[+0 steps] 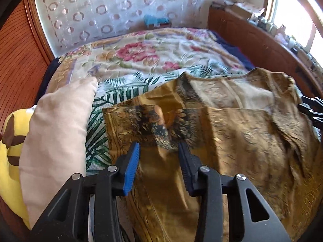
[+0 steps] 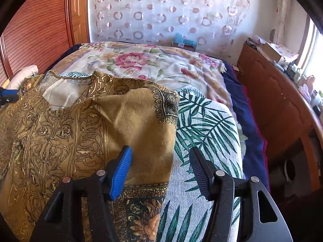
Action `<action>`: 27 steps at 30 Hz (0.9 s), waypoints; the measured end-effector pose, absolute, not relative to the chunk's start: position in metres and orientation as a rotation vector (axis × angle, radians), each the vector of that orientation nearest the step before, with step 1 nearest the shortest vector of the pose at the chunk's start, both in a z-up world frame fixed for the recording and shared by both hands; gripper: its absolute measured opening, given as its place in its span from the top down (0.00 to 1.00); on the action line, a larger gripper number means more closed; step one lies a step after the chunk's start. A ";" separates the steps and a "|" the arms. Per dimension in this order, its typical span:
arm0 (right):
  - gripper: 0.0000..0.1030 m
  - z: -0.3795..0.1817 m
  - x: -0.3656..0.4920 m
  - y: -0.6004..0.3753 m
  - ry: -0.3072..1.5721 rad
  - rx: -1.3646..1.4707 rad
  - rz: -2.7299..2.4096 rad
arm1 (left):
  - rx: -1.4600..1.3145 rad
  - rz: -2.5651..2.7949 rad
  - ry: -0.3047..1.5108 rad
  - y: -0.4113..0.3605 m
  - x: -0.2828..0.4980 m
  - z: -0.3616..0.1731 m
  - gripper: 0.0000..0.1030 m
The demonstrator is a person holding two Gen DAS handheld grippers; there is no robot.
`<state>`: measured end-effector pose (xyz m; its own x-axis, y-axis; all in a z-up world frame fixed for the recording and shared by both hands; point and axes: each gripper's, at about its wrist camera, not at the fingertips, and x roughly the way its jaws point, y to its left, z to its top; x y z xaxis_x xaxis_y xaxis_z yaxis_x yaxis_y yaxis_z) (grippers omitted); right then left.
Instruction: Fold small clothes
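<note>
Tongs, left (image 1: pixel 159 149) and right (image 2: pixel 160 155), are held wide open and empty over the mustard-gold patterned cotton garment (image 2: pixel 66 133) spread on the palm-leaf-print bed sheet (image 2: pixel 203 125).

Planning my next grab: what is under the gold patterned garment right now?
The gold patterned garment lies on a palm-leaf print cloth, which shows past its edges in both views. What the cloth looks like beneath the garment's middle is covered.
</note>
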<state>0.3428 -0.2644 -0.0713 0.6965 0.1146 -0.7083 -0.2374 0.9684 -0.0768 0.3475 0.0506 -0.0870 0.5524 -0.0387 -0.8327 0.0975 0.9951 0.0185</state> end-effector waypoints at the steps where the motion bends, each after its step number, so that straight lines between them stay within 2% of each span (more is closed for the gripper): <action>1: 0.38 -0.073 0.344 -0.265 0.781 -0.154 0.198 | 0.058 -0.075 0.981 0.052 0.349 -0.087 0.62; 2: 0.37 -0.074 0.346 -0.267 0.785 -0.142 0.200 | 0.056 -0.069 0.981 0.052 0.349 -0.087 0.66; 3: 0.37 -0.073 0.347 -0.272 0.789 -0.132 0.203 | 0.066 -0.056 0.978 0.052 0.349 -0.086 0.77; 4: 0.36 -0.074 0.348 -0.272 0.792 -0.123 0.207 | 0.080 -0.053 0.978 0.051 0.348 -0.086 0.93; 5: 0.36 -0.072 0.349 -0.276 0.793 -0.118 0.208 | 0.084 -0.068 0.983 0.050 0.348 -0.086 0.96; 8: 0.36 -0.070 0.348 -0.276 0.791 -0.125 0.202 | 0.126 -0.068 0.967 0.048 0.339 -0.080 0.98; 17: 0.35 -0.067 0.340 -0.275 0.778 -0.160 0.185 | 0.084 0.006 0.838 0.103 0.324 -0.013 0.98; 27: 0.35 -0.065 0.343 -0.287 0.792 -0.110 0.228 | 0.070 0.025 0.887 0.131 0.335 -0.043 0.98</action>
